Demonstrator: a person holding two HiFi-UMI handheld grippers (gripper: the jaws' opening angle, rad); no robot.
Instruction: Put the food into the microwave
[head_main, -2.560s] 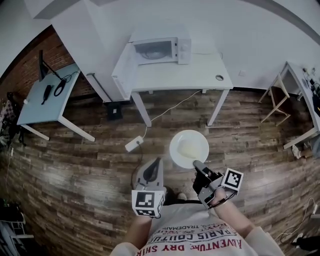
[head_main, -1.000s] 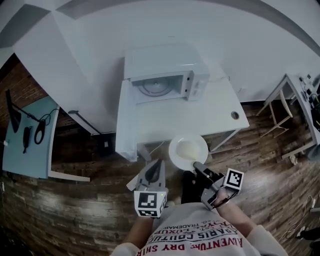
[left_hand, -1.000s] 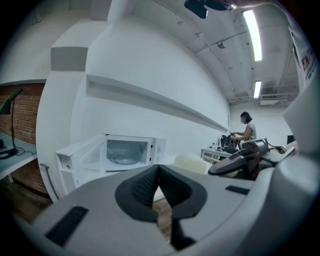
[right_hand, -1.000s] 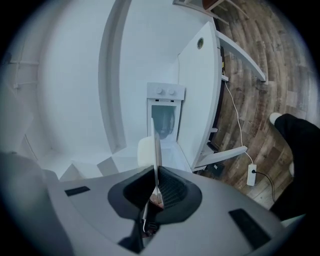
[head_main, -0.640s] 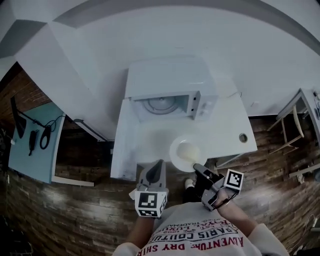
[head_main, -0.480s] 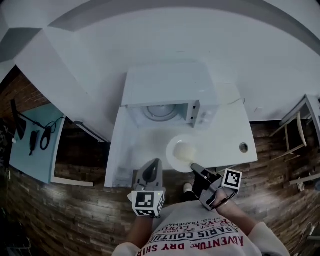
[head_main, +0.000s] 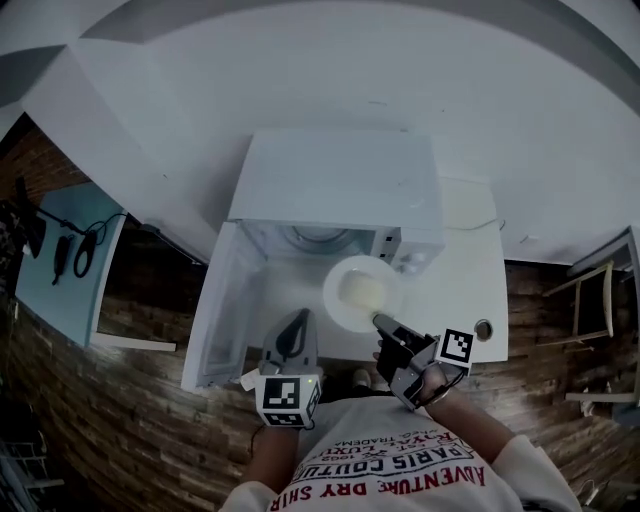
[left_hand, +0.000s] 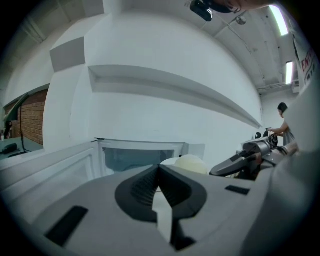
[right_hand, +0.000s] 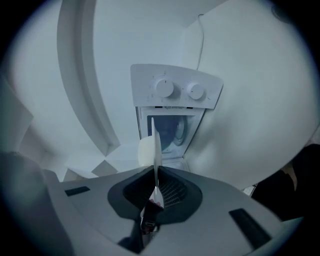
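A white microwave (head_main: 335, 185) stands on a white table (head_main: 470, 290), its door (head_main: 225, 300) swung open to the left. My right gripper (head_main: 381, 321) is shut on the near rim of a white plate (head_main: 335, 300) that carries a pale mound of food (head_main: 362, 290). The plate hangs level just in front of the open cavity. In the right gripper view the plate (right_hand: 156, 145) shows edge-on between the jaws, with the microwave's two knobs (right_hand: 175, 90) beyond. My left gripper (head_main: 297, 318) is shut and empty, left of the plate, pointing at the cavity (left_hand: 135, 155).
The open door juts toward me on the left of the table. A round cable hole (head_main: 483, 328) sits at the table's right front. A light blue desk (head_main: 60, 270) stands far left and a stool (head_main: 600, 290) far right, both on the wood floor.
Both grippers and the plate have come forward from over the floor to over the table, right up to the microwave's open front. The grip on the plate is unchanged.
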